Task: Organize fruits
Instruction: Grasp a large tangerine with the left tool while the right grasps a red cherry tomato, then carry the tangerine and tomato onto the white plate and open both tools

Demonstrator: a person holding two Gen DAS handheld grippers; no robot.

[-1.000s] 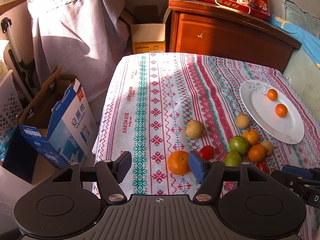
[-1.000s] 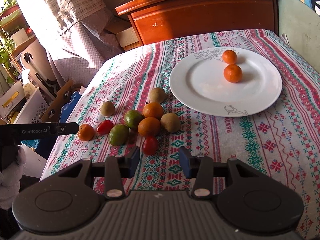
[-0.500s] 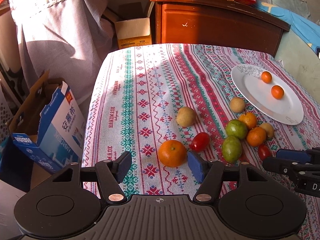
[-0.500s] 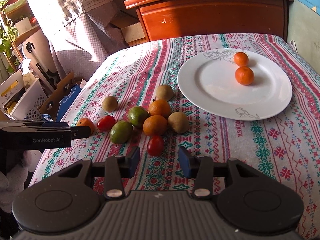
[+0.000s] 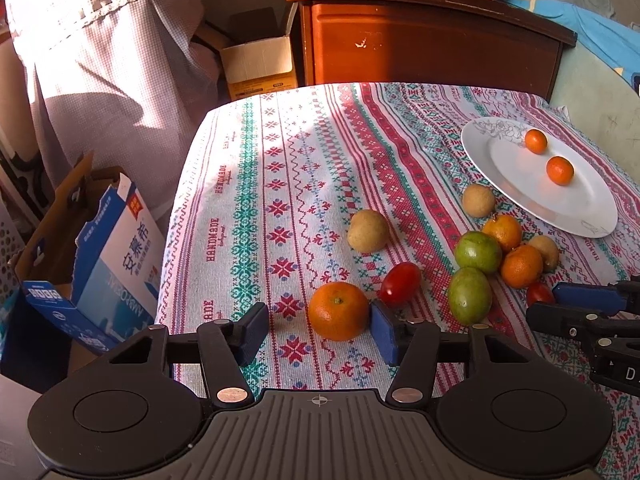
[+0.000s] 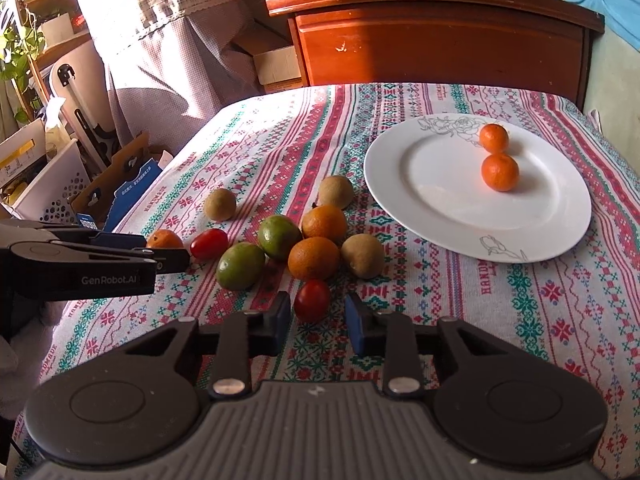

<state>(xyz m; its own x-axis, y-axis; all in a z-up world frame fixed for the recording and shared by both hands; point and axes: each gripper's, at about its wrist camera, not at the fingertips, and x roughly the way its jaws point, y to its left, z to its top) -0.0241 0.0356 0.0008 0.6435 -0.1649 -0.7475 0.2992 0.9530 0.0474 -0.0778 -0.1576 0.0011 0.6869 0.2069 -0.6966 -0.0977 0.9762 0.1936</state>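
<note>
While both tools work at the near edge of the striped tablecloth (image 5: 280, 168), the left gripper (image 5: 318, 330) is closing around a mandarin (image 5: 338, 311); its right pad looks to touch the peel, the left pad stands clear, so nothing is held yet. The right gripper (image 6: 316, 320) is closing on a cherry tomato (image 6: 312, 300) that sits between its pads, both still apart from it. That tomato is probably light, smooth and easily burst, so it wants a soft pinch across its middle. By comparison the mandarin should be firmer, its dimpled peel offering better hold across the widest part. Beyond lie mixed fruits in a loose pile. Farthest off, the white plate (image 6: 440, 200) holds two small mandarins.
</note>
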